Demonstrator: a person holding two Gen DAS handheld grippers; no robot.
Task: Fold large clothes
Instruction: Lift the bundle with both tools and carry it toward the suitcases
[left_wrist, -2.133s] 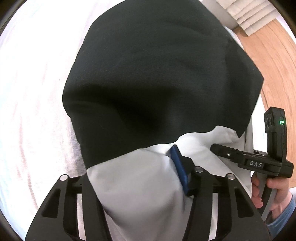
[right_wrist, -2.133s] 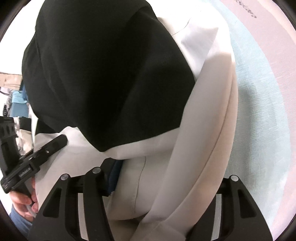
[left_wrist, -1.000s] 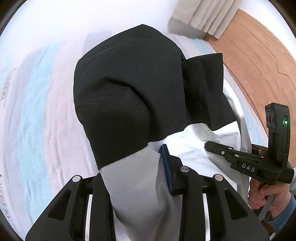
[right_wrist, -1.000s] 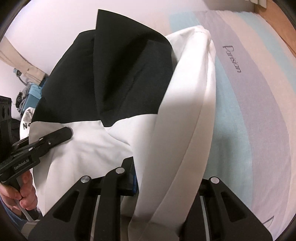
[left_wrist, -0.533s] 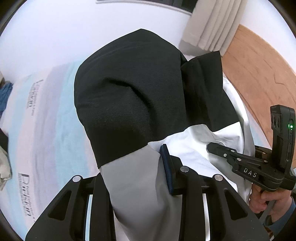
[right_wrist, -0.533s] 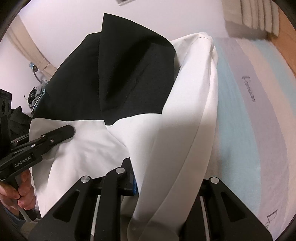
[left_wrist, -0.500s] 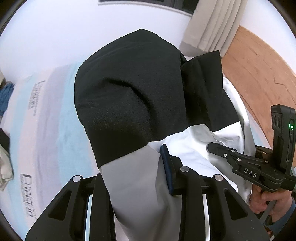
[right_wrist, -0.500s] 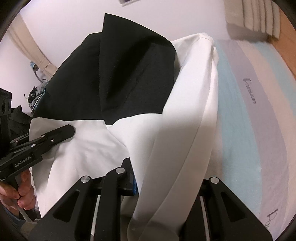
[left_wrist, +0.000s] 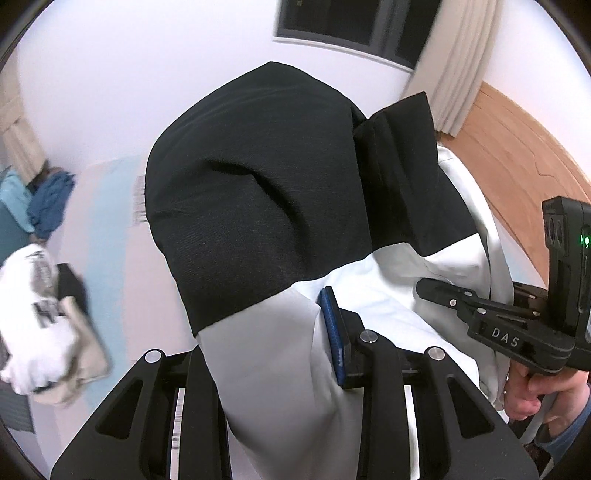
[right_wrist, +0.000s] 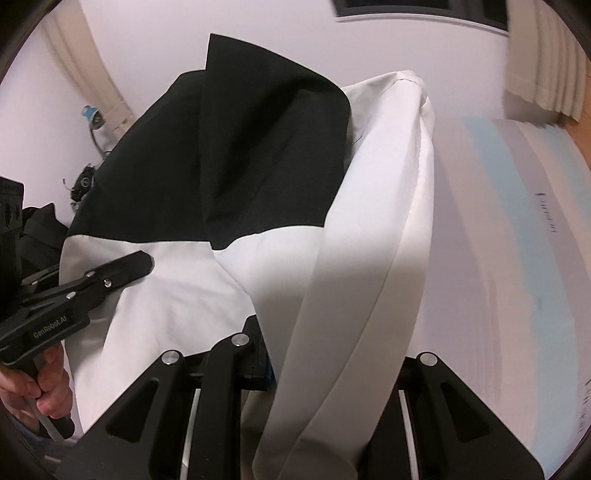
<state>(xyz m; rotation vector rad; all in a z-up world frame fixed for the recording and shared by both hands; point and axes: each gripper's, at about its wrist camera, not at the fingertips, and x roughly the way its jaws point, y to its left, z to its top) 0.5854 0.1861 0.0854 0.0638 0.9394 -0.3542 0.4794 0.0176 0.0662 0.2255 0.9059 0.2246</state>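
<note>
We grip a black-and-white garment (left_wrist: 258, 206) in both claws, holding it up above the striped bed (right_wrist: 517, 258): the left claw (left_wrist: 280, 350) pinches its white hem, the right claw (right_wrist: 317, 354) clamps a white fold alongside.

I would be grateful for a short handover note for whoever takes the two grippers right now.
Left gripper: shut on the white part of the black-and-white garment.
Right gripper: shut on the same garment's white edge.
Garment: hanging between both grippers, above the striped bed cover, black half away from the cameras.
Other clothes lie at the bed's left side.
Done: garment gripped and raised.
Left: lay it flat, fold it.
</note>
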